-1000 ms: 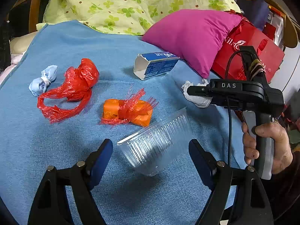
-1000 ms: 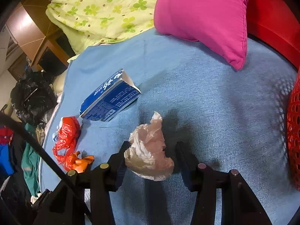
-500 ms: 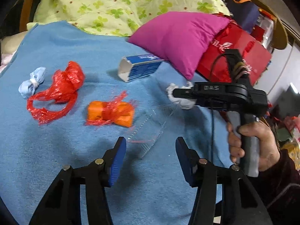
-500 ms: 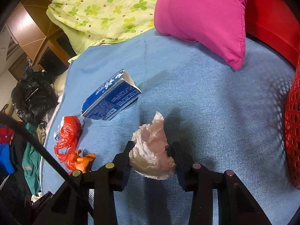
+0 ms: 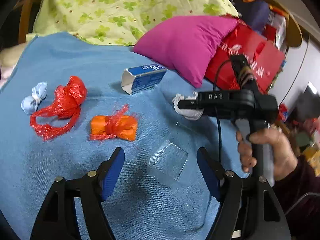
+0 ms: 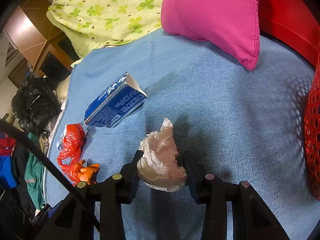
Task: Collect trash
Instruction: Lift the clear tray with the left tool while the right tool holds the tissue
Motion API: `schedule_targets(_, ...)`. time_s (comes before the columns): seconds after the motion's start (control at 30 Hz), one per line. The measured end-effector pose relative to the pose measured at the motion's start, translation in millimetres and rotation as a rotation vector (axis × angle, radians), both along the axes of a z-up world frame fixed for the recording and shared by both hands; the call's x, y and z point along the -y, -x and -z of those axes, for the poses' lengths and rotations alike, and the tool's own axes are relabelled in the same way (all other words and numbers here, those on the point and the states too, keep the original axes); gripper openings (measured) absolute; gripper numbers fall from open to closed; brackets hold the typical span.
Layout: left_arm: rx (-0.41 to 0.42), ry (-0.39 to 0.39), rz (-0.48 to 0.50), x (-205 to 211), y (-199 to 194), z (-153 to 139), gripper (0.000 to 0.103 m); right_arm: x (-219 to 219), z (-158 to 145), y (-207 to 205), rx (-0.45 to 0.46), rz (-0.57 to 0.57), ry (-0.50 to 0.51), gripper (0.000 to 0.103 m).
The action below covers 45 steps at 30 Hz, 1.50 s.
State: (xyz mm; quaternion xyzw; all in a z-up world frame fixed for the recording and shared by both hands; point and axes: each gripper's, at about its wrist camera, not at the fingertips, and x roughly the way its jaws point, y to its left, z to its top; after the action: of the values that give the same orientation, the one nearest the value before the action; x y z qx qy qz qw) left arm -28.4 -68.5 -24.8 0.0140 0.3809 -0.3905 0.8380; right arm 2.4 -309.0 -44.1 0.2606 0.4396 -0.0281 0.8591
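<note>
- The right gripper (image 6: 162,165) has its jaws closed in against both flanks of a crumpled wad of pale plastic wrap (image 6: 161,160); the pads touch the wad, and its peak pokes forward past the fingertips.
- Whether the wad is lifted or resting on the blue blanket (image 6: 220,100) cannot be told; in the left wrist view it shows as a white lump (image 5: 187,110) at the gripper's nose.
- The left gripper (image 5: 161,172) stands wide open and holds nothing.
- A clear plastic container (image 5: 168,160) lies on the blanket between its blue pads, nearer the right one and touching neither. It is blurred, so its long axis is hard to judge.
- Judgement: the right hand has its piece, and the red mesh basket (image 6: 313,140) to its right looks the likely drop. The left needs only to settle over the container and close.
- Farther out lie an orange bundle (image 5: 114,128), a knotted red plastic bag (image 5: 64,104), a small pale-blue tied bag (image 5: 34,98) and an open blue carton (image 5: 143,78), its long axis running left-right, all nearer the left gripper.
- Behind sit a magenta pillow (image 5: 186,46) and a red gift bag (image 5: 254,64).
</note>
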Motion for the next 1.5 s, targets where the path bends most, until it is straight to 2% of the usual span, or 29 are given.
schedule_targets(0.33, 0.059, -0.136, -0.022, 20.5, 5.7, 10.8, 0.077, 0.3, -3.0, 2.9, 0.026, -0.003, -0.003, 0.044)
schedule_targets(0.63, 0.107, -0.198, 0.003, 36.0, 16.8, 14.5, 0.077, 12.1, -13.5, 13.0, 0.062, -0.002, -0.010, 0.044)
schedule_targets(1.1, 0.123, -0.239, 0.006, 48.9, 22.6, 18.4, 0.075, 29.3, -15.2, 28.7, 0.063, -0.003, -0.010, 0.043)
schedule_targets(1.3, 0.125, -0.244, 0.012, 53.6, 24.4, 18.7, 0.069, 29.9, -15.2, 31.8, 0.061, -0.006, -0.004, 0.043)
schedule_targets(1.43, 0.114, -0.247, 0.011, 54.3, 21.5, 20.5, 0.059, 31.9, -16.0, 33.3, 0.064, -0.005, 0.000, 0.043)
schedule_targets(1.5, 0.114, -0.246, 0.010, 54.7, 21.2, 20.9, 0.059, 32.0, -16.0, 33.8, 0.063, -0.007, 0.003, 0.043)
